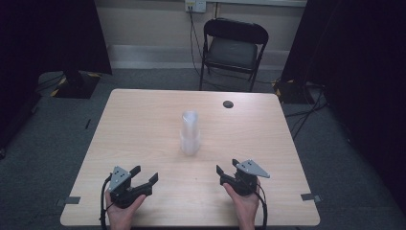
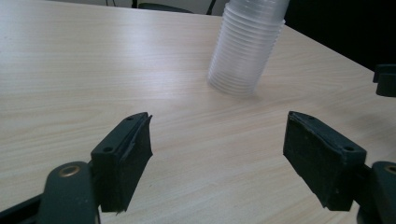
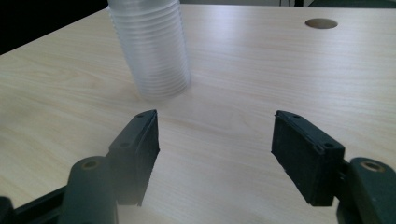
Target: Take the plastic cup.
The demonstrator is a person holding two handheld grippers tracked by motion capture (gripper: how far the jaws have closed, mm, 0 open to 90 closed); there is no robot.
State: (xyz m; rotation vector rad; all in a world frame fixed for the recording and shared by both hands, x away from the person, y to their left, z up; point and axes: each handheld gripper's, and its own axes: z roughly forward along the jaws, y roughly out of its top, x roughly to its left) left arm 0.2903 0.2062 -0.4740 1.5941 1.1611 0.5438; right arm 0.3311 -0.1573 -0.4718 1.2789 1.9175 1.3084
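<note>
- Stack of cups [image 1: 190, 133]: clear plastic cups nested one inside another, standing mouth-down near the middle of the counter [image 1: 143, 124]. Upright as far as the high view shows; ribbed rims ring the lower part in the left gripper view [image 2: 245, 51] and the right gripper view [image 3: 152, 46]. Whether anything lies under the stack cannot be told through the cloudy plastic.
- Left gripper [image 1: 143, 174]: at the near edge of the counter, left of the stack and well apart from it. Jaws spread wide, nothing between them; they point toward the stack.
- Right gripper [image 1: 227, 167]: at the near edge, right of the stack and well apart from it. Jaws spread wide, nothing held.
- Progress, as a judgement: work on the stack looks not yet begun; no cup is separated, touched or lifted. The reach, the grasp and any pulling apart of cups are all left to do.
- Counter: light wood, with 1 dark round hole [image 1: 228, 104] near the far right.
- Beyond: 1 black folding chair [image 1: 233, 48] on grey floor, dark curtains on both sides.
</note>
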